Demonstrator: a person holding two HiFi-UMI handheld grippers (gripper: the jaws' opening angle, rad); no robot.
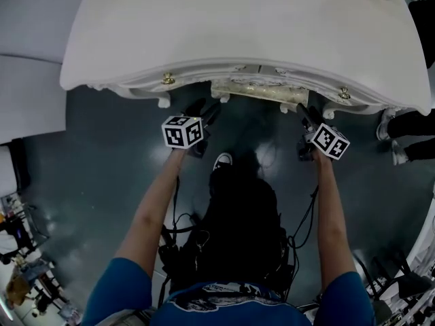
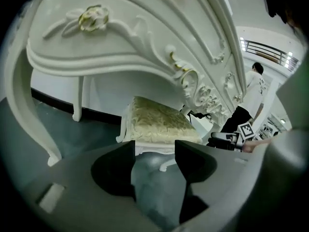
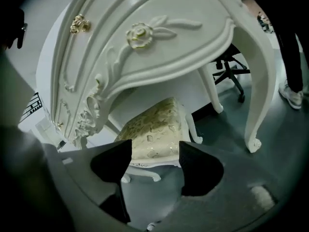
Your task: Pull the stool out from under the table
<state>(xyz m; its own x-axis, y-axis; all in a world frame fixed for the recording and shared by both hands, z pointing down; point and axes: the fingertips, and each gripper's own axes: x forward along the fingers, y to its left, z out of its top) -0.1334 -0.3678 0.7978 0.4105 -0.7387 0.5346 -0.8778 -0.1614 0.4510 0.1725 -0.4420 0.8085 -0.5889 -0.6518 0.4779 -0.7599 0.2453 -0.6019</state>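
While the stool (image 1: 262, 90) sits tucked under the table (image 1: 238, 26), only its near seat edge showing beyond the table's front rim in the head view, this entry records it as not yet held.

Item: stool, one. Padded seat in pale gold patterned cloth on a white carved frame with curved legs; not all the legs can be counted.
- Handling (judged): the frame looks stiff and fairly light, likely to slide readily on the smooth dark floor. The cushion is soft and would give under the pads. The painted rail looks glossy and may slip or chip.
- Hold (judged): the white seat rail just below the cushion, at the edge facing out from under the table, one gripper toward each corner.

Item: table, one. White, ornate, with curved legs.
- Fittings: two gilt knobs (image 1: 168, 79) on its front in the head view.

Item: grippers, two.
- The left gripper (image 1: 207, 113) hangs just before the table's front, jaws apart, only floor between them, the stool's rail beyond the tips.
- The right gripper (image 1: 304, 116) hangs likewise at the table's front, jaws parted and grasping nothing.

Item: bystander's legs (image 1: 408, 124), one pair, off the table's right end.
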